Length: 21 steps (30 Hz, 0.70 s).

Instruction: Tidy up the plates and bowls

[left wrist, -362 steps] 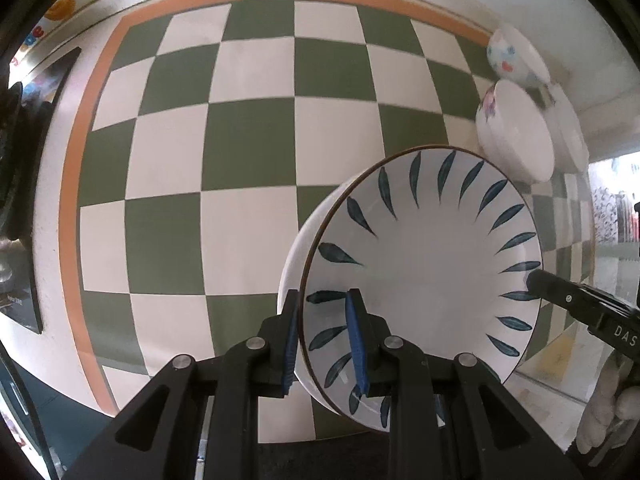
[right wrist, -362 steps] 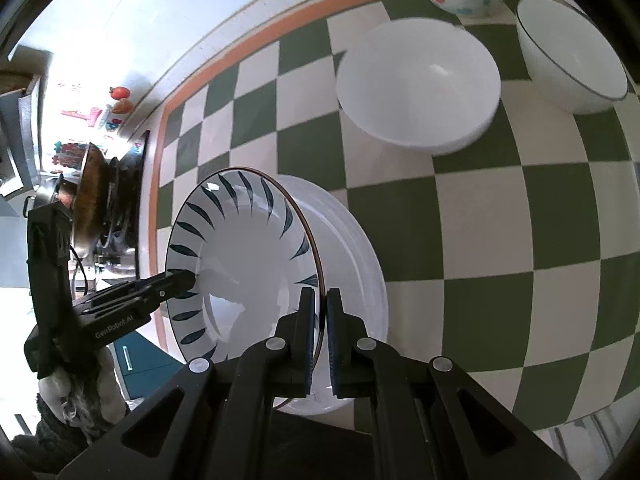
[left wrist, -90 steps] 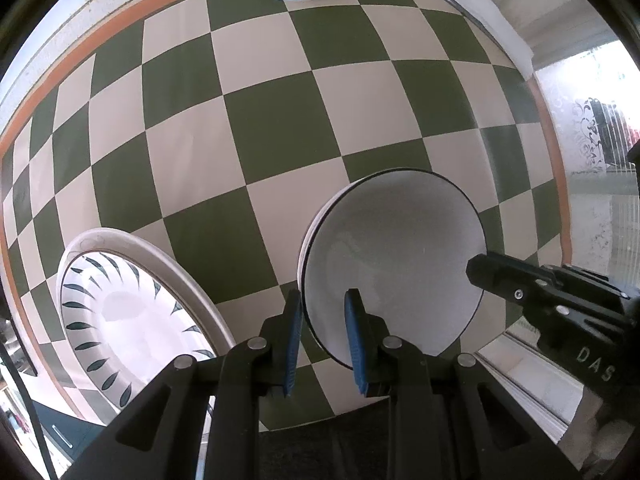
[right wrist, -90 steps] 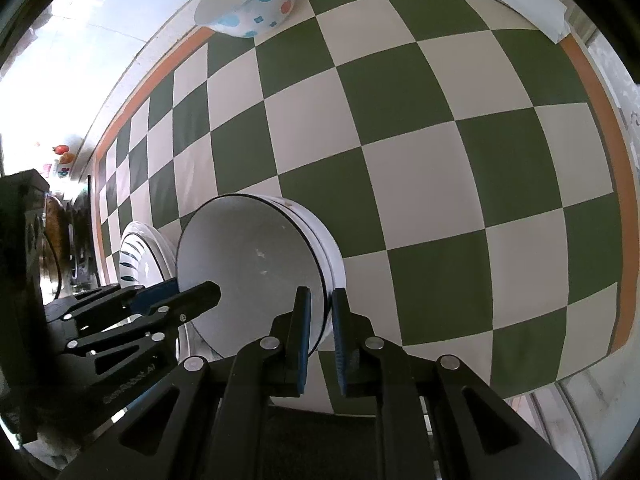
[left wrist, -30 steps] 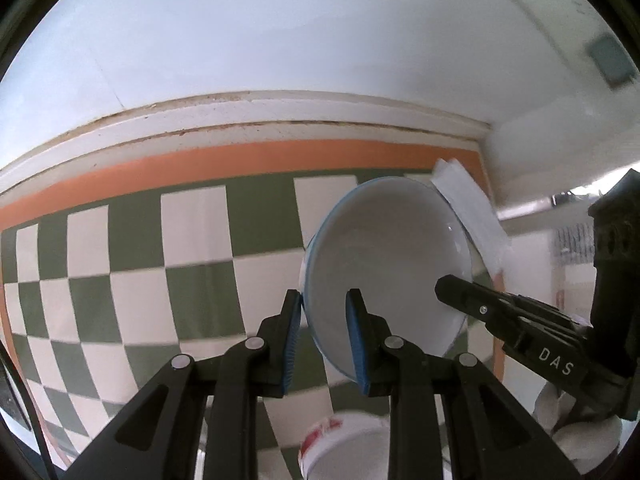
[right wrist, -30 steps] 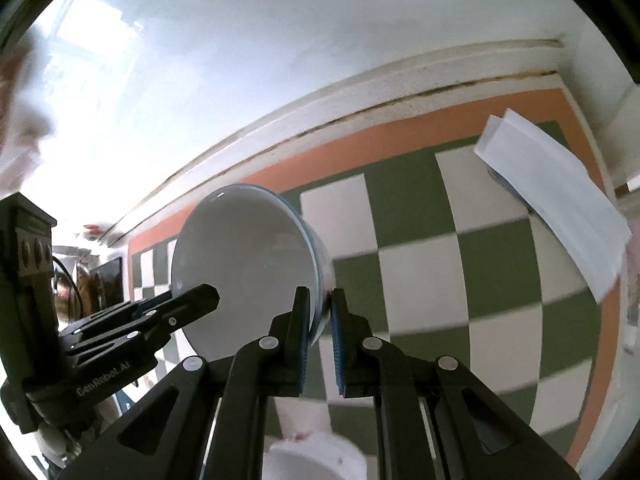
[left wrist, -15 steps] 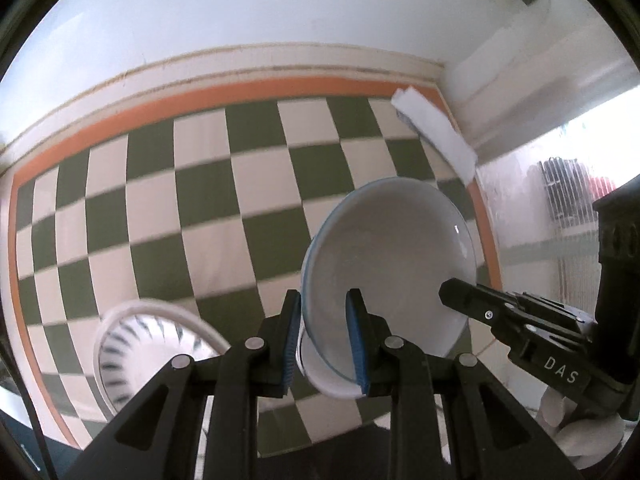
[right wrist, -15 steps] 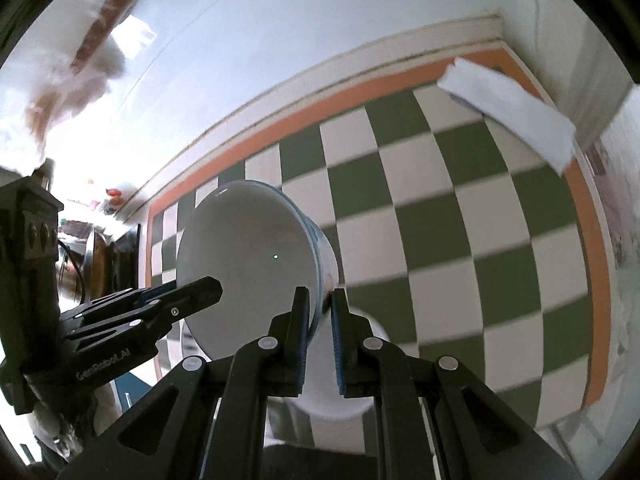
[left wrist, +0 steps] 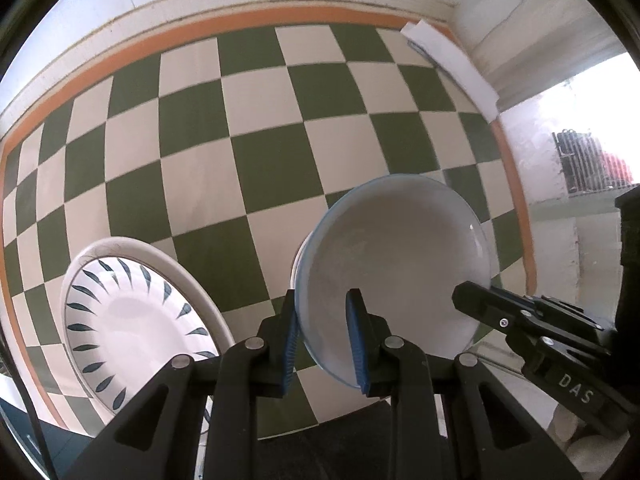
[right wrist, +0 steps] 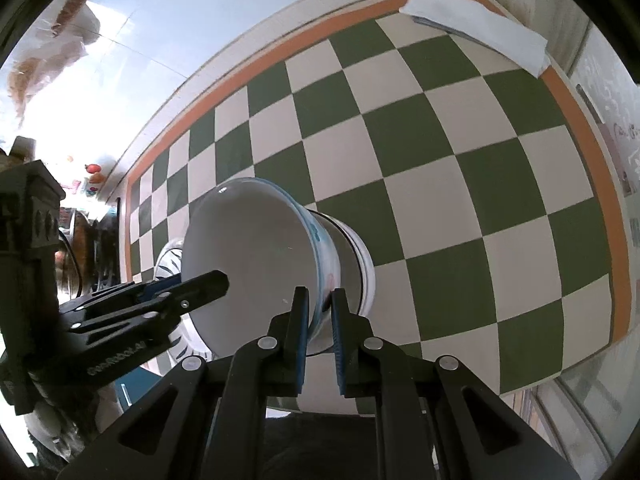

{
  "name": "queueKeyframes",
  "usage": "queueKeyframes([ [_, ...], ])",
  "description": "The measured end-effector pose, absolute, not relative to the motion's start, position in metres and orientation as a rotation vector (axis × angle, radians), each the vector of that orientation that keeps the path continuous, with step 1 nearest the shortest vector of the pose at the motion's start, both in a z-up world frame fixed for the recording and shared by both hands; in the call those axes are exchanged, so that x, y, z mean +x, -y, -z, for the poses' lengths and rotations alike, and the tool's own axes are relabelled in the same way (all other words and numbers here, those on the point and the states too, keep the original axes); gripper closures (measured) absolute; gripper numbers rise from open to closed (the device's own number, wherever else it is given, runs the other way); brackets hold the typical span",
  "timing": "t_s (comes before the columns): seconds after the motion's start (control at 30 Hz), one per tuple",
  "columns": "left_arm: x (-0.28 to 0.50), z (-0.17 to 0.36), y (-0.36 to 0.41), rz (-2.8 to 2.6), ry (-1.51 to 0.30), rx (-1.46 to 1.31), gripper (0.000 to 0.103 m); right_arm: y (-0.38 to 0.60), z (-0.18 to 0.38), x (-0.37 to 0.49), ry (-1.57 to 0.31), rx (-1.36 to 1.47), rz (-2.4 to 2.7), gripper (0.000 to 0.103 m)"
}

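Observation:
A white bowl with a blue rim [left wrist: 394, 264] and coloured dots on its outside [right wrist: 256, 264] is held by both grippers on opposite sides of its rim. My left gripper [left wrist: 322, 338] is shut on its near rim. My right gripper [right wrist: 320, 332] is shut on the other side of the rim. The bowl sits in or just above a stack of white bowls [right wrist: 356, 264] on the checkered cloth. A leaf-patterned plate [left wrist: 132, 312] lies on a larger white plate to the left.
The green and white checkered cloth [left wrist: 256, 128] with an orange border covers the counter. A folded white paper [left wrist: 452, 64] lies at the far right corner by the wall. Cookware [right wrist: 80, 248] stands at the counter's left end.
Both grippers have brought the dotted bowl down from up near the wall to the bowl stack. The view has tilted down toward the counter.

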<state>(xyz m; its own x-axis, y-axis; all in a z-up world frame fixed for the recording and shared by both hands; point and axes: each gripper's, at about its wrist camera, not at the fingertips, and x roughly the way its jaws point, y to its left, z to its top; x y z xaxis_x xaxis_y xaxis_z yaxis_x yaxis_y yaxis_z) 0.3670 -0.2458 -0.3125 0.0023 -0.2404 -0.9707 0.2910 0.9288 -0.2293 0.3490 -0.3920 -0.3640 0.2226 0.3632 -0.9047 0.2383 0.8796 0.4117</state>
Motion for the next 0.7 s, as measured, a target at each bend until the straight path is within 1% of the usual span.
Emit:
queueKeyframes([
  [0.3, 0.366, 0.325, 0.252, 0.376, -1.52, 0.065, 0.083, 0.392, 0.383, 0.351, -1.4, 0.531, -0.091, 0.09],
  [0.7, 0.365, 0.328, 0.254, 0.361, -1.518, 0.088, 0.083, 0.391, 0.386, 0.355, -1.412, 0.531, -0.079, 0.09],
])
